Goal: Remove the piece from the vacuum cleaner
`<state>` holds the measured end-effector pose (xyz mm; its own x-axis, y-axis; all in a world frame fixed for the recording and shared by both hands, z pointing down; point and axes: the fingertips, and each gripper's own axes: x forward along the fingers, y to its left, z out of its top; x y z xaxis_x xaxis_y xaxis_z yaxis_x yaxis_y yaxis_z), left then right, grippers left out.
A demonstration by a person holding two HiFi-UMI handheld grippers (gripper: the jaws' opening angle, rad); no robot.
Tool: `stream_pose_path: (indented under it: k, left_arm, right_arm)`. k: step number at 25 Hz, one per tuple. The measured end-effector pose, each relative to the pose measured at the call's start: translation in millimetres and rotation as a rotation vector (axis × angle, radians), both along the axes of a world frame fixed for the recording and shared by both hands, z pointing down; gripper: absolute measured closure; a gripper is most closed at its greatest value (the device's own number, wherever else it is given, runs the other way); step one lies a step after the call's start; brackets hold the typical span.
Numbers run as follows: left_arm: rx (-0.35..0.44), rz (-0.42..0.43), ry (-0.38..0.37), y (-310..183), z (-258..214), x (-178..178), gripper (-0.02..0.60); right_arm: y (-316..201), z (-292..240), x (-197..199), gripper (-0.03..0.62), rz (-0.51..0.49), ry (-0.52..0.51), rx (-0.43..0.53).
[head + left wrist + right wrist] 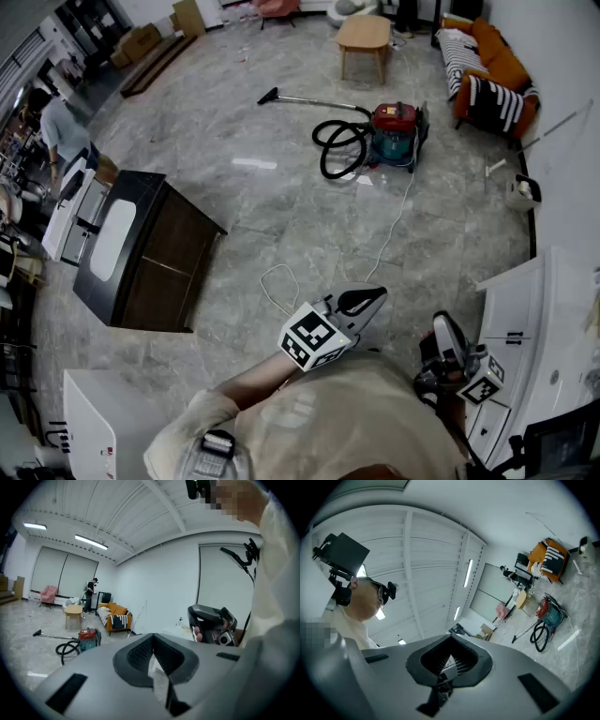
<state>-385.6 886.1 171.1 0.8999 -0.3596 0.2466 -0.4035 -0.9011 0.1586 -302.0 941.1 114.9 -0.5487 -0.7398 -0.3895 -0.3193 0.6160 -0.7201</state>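
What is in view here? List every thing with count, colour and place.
vacuum cleaner: one, red and teal, on the floor ahead
hose: one, black, coiled left of the vacuum cleaner
wand: one, metal with a black nozzle, lying on the floor beyond the hose
cord: one, white, trailing over the floor toward the person
table: one, light wood, far end
sofa: one, orange with striped throws, far right
cabinet: one, dark, at left
left gripper: one, grey, jaws shut, empty
right gripper: one, grey, jaws shut, empty
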Motion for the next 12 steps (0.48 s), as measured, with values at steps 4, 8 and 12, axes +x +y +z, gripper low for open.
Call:
stream_pose_path:
  k: [4, 8, 12]
  left_arm:
    - [0.051, -0.038, -0.028, 16.6, -0.8, 18.5, 0.577]
    - [0.076, -0.069, -0.061, 27.2, -1.6, 22.4, 0.577]
    - [0.119, -0.108, -0.09, 29.5, -12.0, 21.9, 0.577]
  right_arm:
    - [13.6, 5.8, 10.7, 0.591, -0.056, 0.015, 0.008]
    - [23.5, 5.2, 13.4, 0.591, -0.093, 0.037, 0.033]
    - [20.5, 3.6, 14.1, 0.591, -0.15, 0.02, 0.052]
